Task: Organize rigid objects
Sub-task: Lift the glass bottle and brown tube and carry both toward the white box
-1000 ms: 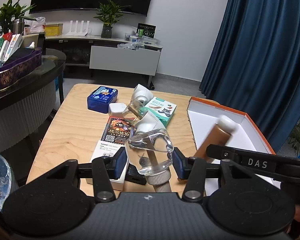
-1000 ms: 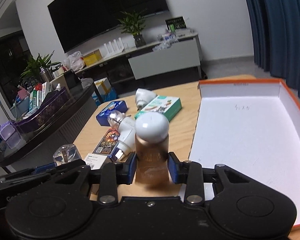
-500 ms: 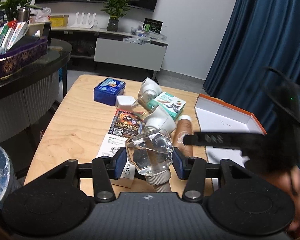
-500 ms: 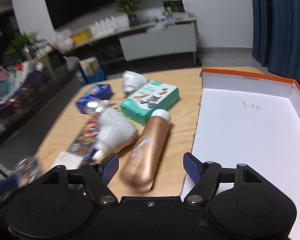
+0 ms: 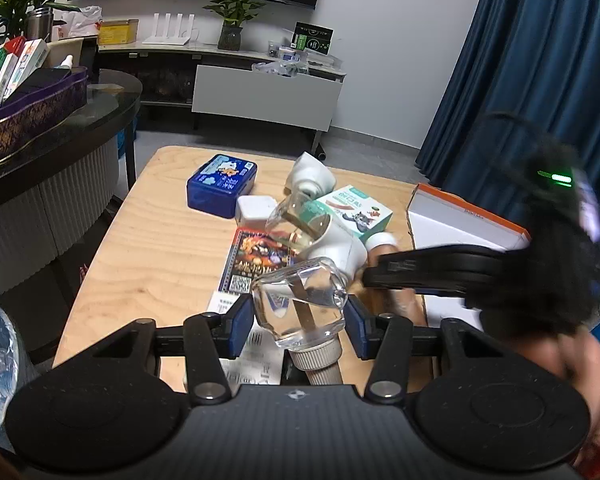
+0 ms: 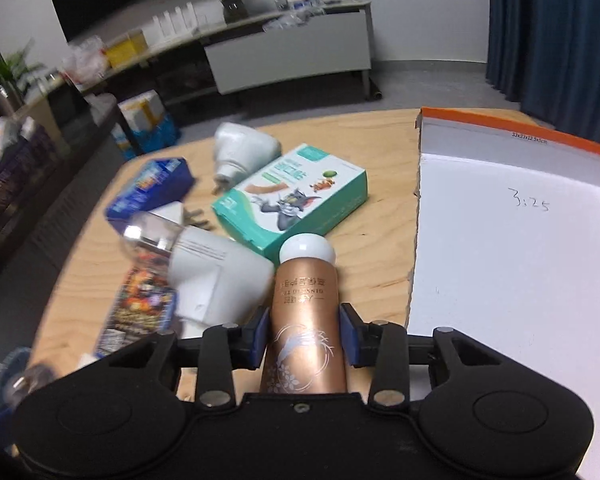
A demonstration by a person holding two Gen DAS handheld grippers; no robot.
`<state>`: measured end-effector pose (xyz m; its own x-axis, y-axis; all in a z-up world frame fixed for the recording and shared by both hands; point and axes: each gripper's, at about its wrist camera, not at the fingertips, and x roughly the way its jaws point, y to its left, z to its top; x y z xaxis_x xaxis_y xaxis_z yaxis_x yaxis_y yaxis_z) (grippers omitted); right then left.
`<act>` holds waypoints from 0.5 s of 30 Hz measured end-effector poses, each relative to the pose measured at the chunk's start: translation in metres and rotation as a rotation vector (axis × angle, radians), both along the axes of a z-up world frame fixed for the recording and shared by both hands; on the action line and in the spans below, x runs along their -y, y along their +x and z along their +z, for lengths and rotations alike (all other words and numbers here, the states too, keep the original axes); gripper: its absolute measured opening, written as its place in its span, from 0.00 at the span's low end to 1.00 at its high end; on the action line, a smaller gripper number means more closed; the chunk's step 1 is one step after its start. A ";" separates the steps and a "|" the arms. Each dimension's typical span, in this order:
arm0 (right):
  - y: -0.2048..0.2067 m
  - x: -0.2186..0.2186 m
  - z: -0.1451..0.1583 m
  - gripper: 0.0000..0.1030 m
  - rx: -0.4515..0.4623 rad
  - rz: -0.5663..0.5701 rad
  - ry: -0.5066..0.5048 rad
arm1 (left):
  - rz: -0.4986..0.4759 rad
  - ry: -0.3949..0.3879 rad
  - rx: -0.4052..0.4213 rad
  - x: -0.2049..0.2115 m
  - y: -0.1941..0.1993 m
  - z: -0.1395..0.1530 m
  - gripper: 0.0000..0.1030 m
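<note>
Copper bottle (image 6: pixel 306 320) clamped in right hand-held gripper (image 6: pixel 305 334); left hand-held gripper (image 5: pixel 300 318) holds glass bulb (image 5: pixel 300 304)

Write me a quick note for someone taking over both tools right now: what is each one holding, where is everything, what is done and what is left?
Left tool: shut on the clear glass bottle, held above the table.
Right tool: its jaws just closed again on the copper bottle, white cap pointing away.
Orange-rimmed box: on the right, nothing in it.
On the table: teal carton, blue tin, white bulbs, card pack.
Done: two bottles gripped. Left: everything, probably into the box.
</note>
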<state>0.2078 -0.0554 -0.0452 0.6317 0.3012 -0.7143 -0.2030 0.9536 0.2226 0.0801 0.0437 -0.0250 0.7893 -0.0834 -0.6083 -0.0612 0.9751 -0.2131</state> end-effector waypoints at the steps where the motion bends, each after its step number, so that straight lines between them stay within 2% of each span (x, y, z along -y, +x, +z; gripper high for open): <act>1: -0.006 0.005 0.008 0.45 0.023 0.006 0.011 | 0.000 0.002 0.002 0.000 0.002 0.002 0.48; 4: -0.025 0.025 0.034 0.45 0.101 0.036 0.053 | -0.012 0.005 0.008 0.006 0.009 0.009 0.48; 8: -0.037 0.052 0.069 0.45 0.180 -0.001 0.093 | -0.053 -0.005 0.014 0.021 0.022 0.020 0.48; 15: -0.040 0.115 0.108 0.45 0.259 -0.094 0.067 | -0.165 -0.021 0.023 0.065 0.056 0.046 0.48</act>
<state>0.1674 -0.1708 0.0623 0.8179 0.2736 -0.5062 -0.1723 0.9558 0.2381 0.1365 -0.0209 0.0212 0.7776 -0.2258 -0.5868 0.1046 0.9667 -0.2334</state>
